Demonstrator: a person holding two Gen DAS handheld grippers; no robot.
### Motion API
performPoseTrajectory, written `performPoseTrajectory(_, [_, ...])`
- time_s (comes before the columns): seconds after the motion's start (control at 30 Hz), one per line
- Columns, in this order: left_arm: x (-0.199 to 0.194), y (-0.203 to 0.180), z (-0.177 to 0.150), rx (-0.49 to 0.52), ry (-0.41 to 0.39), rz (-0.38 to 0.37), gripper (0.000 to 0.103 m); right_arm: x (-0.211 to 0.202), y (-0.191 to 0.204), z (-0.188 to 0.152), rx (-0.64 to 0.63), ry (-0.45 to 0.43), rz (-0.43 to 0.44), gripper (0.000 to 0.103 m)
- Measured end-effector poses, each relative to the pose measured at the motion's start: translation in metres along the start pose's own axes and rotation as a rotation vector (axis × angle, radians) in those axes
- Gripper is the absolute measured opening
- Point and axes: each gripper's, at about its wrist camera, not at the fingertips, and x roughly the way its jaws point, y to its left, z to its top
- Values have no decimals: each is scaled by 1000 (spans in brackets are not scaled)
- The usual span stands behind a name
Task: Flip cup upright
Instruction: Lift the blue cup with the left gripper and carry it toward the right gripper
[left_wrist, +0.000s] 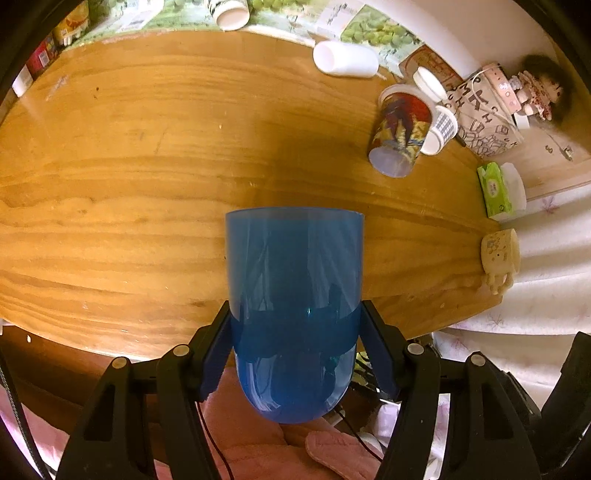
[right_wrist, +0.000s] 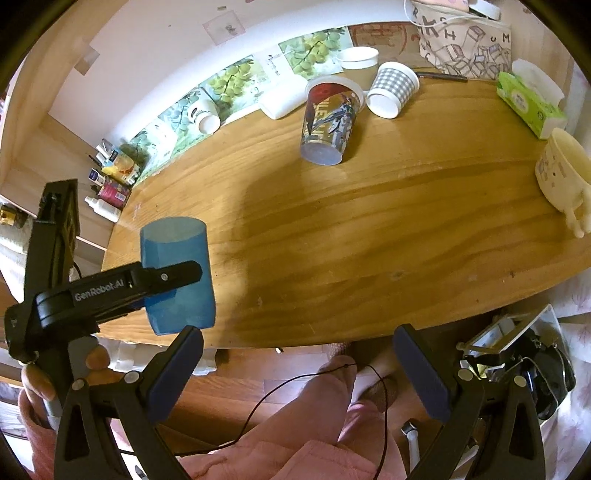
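Translucent blue plastic cup (left_wrist: 294, 295) clamped in "GenRobot.AI"-marked left gripper (left_wrist: 295, 325) above wooden table's (right_wrist: 369, 240) near edge; right gripper (right_wrist: 297, 354) spread, unladen.

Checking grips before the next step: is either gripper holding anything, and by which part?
The left gripper clamps the blue cup across its side wall near the rounded base. The right gripper is open and holds nothing.

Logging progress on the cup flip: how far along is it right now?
Done: the left gripper has clamped the blue cup and holds it off the wooden table. In hand: the turn; whether it is upright yet is unclear. Left: setting it down and releasing. The right gripper is open and empty. The printed cup lies tipped.
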Motion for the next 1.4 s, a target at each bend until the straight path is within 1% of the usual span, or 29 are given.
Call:
performPoseTrajectory(0.2, [17,-4,2,17,33,21,69,8,-6,5,25,27,-8,103])
performPoseTrajectory(0.33, [28,-7,7,41,50,8,69,13,-10,11,39,39,-11,103])
performPoseTrajectory(0.57, [41,-14,14,95,67,12,69,23,-15,17,51,60,-16,103])
performPoseTrajectory(0.7, [45,-14,17,102,77,13,69,24,-19,19,60,67,-20,103])
performPoseTrajectory(1.03, [60,-17,19,114,112,43,69,23,-28,17,82,75,-36,103])
performPoseTrajectory(1.4, [63,-21,15,119,94,59,69,23,-31,16,82,81,-31,103])
